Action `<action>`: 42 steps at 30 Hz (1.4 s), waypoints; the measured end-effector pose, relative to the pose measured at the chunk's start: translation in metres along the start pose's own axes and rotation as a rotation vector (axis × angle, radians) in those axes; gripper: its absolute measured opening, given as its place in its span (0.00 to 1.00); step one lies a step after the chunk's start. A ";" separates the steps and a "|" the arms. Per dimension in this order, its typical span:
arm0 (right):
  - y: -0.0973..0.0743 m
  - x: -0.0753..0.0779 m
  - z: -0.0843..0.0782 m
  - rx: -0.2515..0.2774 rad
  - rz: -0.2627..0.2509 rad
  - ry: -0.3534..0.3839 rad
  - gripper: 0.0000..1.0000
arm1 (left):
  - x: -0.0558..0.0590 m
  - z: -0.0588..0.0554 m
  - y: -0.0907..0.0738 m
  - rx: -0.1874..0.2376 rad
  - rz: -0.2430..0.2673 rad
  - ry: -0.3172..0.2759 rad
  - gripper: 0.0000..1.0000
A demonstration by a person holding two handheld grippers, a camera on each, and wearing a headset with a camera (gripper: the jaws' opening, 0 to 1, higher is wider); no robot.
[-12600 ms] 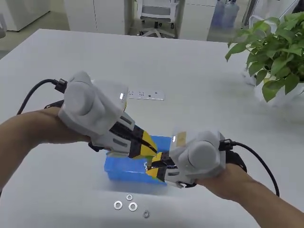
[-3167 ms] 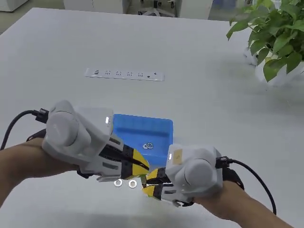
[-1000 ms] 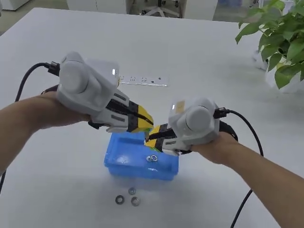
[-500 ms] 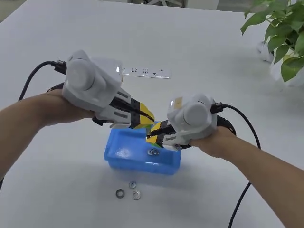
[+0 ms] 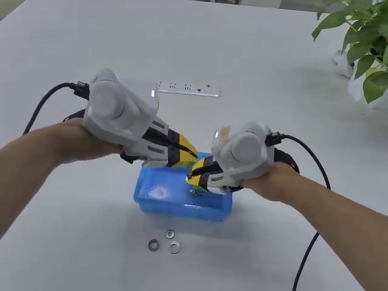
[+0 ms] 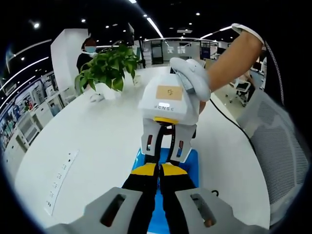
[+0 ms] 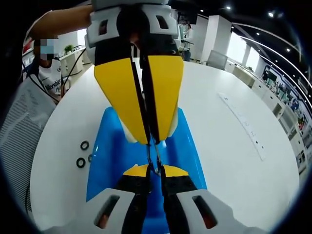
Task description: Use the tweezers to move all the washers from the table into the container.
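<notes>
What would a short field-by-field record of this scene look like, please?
Left hand-held gripper: shut on the tweezers, above the container
Right hand-held gripper: shut on the same tweezers, facing the left one
Container: blue, open-topped, on the white table
Washers: three loose on the table, beside the container
Also present: power strip, potted plant
</notes>
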State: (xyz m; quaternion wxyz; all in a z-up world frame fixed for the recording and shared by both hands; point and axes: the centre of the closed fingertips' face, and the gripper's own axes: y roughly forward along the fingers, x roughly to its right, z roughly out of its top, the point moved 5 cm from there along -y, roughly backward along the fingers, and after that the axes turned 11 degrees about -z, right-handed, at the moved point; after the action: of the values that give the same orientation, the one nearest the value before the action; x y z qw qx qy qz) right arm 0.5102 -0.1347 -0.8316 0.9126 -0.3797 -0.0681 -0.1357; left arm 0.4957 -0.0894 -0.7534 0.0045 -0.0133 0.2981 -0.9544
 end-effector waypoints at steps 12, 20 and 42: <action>0.001 -0.001 -0.002 -0.007 0.005 0.005 0.12 | -0.001 0.000 0.001 0.013 0.000 -0.018 0.06; 0.000 -0.002 0.000 -0.004 0.007 -0.003 0.12 | 0.000 0.002 0.000 0.015 0.000 -0.020 0.06; -0.017 -0.006 0.017 0.027 -0.012 -0.028 0.12 | 0.010 0.019 -0.015 0.006 0.011 0.002 0.05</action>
State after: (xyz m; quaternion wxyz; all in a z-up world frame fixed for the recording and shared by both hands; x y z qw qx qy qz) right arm 0.4985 -0.1327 -0.8092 0.9157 -0.3687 -0.0851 -0.1351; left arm 0.4860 -0.0881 -0.7288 0.0095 -0.0105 0.2954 -0.9553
